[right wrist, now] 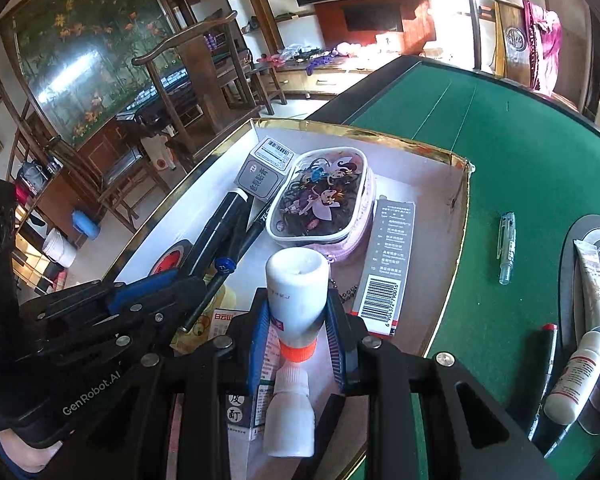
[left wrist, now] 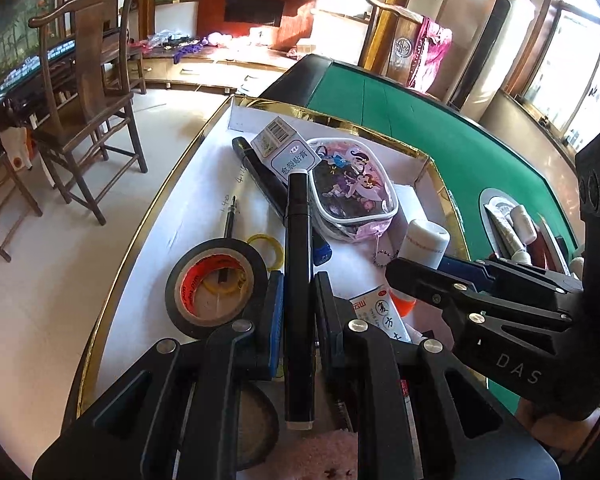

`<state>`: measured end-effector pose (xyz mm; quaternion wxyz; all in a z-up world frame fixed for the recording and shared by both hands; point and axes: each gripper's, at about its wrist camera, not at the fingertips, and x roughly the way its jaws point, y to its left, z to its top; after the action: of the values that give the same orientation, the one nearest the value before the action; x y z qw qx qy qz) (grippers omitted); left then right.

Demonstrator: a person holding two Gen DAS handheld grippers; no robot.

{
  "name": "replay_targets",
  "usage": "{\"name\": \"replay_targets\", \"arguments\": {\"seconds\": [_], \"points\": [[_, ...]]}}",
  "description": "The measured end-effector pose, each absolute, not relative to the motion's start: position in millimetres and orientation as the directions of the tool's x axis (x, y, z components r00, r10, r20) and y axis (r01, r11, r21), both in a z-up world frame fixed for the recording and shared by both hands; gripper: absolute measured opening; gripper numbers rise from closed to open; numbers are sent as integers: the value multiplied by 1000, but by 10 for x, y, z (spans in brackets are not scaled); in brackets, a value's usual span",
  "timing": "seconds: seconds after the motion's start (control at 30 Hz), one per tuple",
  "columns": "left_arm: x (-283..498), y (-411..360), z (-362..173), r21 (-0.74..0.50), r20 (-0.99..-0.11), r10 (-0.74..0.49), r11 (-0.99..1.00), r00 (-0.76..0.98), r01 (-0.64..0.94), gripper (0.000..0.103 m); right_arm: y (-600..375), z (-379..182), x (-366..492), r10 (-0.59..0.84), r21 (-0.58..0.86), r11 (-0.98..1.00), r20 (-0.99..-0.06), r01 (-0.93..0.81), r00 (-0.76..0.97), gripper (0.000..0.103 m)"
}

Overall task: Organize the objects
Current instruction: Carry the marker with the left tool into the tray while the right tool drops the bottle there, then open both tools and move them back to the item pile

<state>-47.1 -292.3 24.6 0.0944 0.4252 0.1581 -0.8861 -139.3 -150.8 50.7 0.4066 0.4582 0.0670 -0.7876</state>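
Left gripper [left wrist: 296, 292] pinches a long black cylindrical marker [left wrist: 298, 272] at lower centre of the left wrist view, above the gold-rimmed white cardboard tray [left wrist: 204, 184]. Right gripper [right wrist: 298, 320] pinches a white plastic bottle with an orange collar [right wrist: 296, 292] at lower centre of the right wrist view, over the same tray on the green felt bench [right wrist: 520, 168]. A cartoon-printed pink pouch [right wrist: 320, 196] lies mid-tray.
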Motion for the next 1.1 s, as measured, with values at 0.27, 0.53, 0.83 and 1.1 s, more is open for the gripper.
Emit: {"name": "replay_targets", "arguments": {"seconds": [0.27,0.53,0.83,1.1], "points": [[-534,-2924,211,-203,-787,-24,-933,-617,296,14,-1586,477,-1517,-573,287,-665,-788,689,-224,26],[-553,-2984,207,-240,-788,6,-924,-616,298,14,-1673,480,-1540,-576,277,-657,-784,701,-231,29],[-354,-2765,441,-169,-732,-92,-935,-675,311,39,-1153,778,-1434,-659,324,-642,-697,695,-284,37],[-249,-2200,788,-22,-657,-181,-966,-732,258,39,-289,875,-1272,-670,332,-662,-663,672,-333,41]]}}
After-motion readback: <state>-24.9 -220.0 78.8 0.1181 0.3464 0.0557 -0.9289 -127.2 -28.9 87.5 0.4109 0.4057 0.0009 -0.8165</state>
